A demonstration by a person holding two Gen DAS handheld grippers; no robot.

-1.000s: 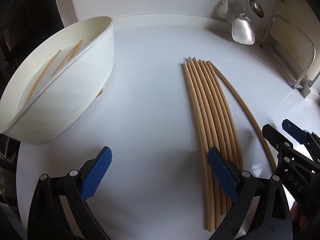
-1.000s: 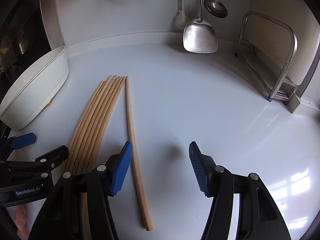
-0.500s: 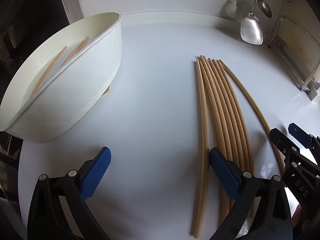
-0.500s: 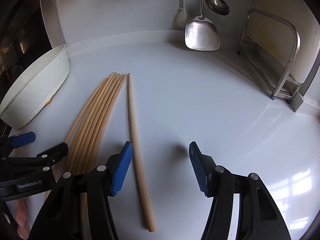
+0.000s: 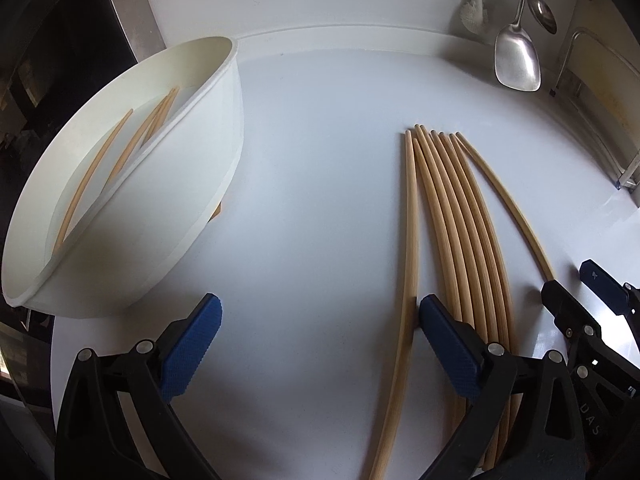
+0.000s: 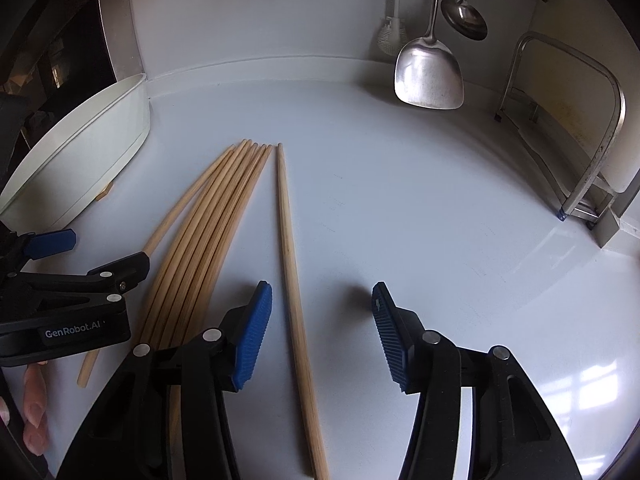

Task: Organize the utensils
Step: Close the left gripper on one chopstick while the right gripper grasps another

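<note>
Left wrist view: low, close over the counter (image 5: pixel 320 160), angled down toward the far wall, tub (image 5: pixel 120 184) at left. Right wrist view: same tilt, further right, rack (image 6: pixel 580 128) at right. Shared: chopsticks (image 5: pixel 452 240) (image 6: pixel 208 232), spatula (image 5: pixel 518 60) (image 6: pixel 430 76).

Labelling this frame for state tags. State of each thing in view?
left gripper: open, one chopstick between fingers
right gripper: open, jaws just closing, single chopstick between
chopstick bundle: flat on counter
white tray: three chopsticks inside
metal spatula: hanging
ladle: hanging
</note>
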